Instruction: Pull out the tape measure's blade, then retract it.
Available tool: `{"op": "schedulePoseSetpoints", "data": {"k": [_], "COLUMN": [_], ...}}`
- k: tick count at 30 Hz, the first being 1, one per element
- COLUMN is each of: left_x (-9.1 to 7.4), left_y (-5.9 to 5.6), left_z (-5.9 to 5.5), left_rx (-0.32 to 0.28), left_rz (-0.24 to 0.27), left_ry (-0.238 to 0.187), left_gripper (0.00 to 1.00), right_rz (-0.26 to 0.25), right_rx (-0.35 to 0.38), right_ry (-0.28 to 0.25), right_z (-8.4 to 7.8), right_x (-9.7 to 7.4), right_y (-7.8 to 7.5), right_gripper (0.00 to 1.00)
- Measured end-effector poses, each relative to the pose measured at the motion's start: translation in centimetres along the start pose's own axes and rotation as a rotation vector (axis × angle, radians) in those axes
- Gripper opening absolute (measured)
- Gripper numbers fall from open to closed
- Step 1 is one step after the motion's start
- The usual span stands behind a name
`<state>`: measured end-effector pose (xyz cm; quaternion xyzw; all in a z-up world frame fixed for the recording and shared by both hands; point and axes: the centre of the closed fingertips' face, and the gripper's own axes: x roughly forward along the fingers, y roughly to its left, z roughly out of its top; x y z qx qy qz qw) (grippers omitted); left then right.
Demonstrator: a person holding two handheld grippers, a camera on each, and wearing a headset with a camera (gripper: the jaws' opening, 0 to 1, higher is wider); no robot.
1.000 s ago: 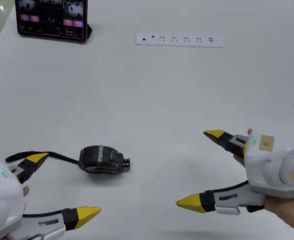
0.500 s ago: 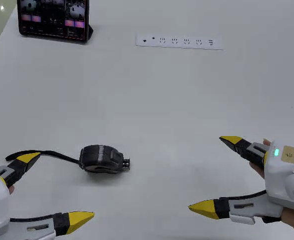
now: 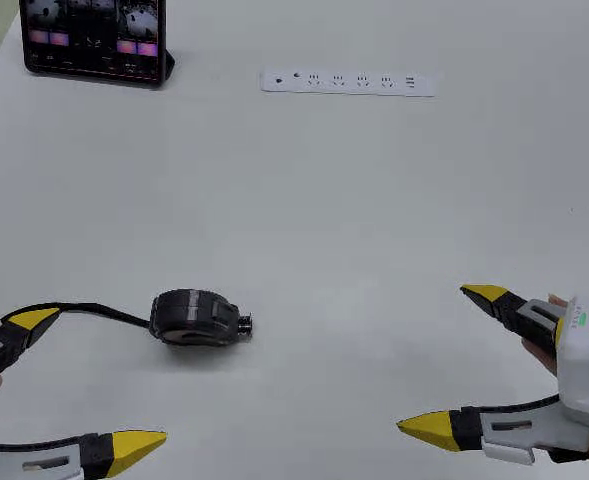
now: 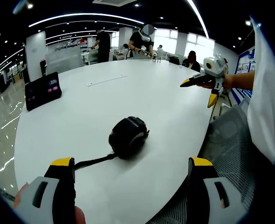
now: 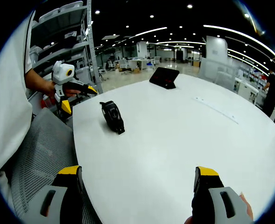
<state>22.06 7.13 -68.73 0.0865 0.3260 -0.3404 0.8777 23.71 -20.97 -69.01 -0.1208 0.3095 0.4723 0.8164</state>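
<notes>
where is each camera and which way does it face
Head view: on the headset, looking down at the table, tape measure, left gripper and right gripper.
Left gripper view: on the left gripper, facing past the tape measure toward the right gripper; own jaws show.
Right gripper view: on the right gripper, facing the tape measure and left gripper; own jaws show.
All share the tape measure.

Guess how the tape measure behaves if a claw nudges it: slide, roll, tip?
Probably slides rather than rolls: the tape measure sits settled on the smooth table. Its compact black case looks rigid, likely dense for its size. The strap looks floppy and would trail.
</notes>
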Motion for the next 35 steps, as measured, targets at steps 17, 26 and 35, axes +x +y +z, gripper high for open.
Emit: {"op": "schedulePoseSetpoints", "data": {"k": [17,26,35], "left_x": [-0.5,-0.5,-0.5], "left_y": [0.2,0.3,0.6], "left_z": [-0.7,-0.6,-0.7], "left_rx": [-0.01,-0.016,-0.013], "left_rz": [-0.004,-0.016,-0.008], "left_ry": [0.024,0.021,0.019], "left_gripper": [0.99,0.97,0.99], "right_rz": [0.012,0.01,0.016], "right_rx": [0.052,0.05,0.045], "right_ry": [0.021,0.024,0.03], "right_z": [-1.5,-1.5,-1.6], "right_x": [-0.4,-0.5,-0.4], "right_y": [0.5,0.5,0.6], "right_gripper": [0.97,0.97,0.97]}}
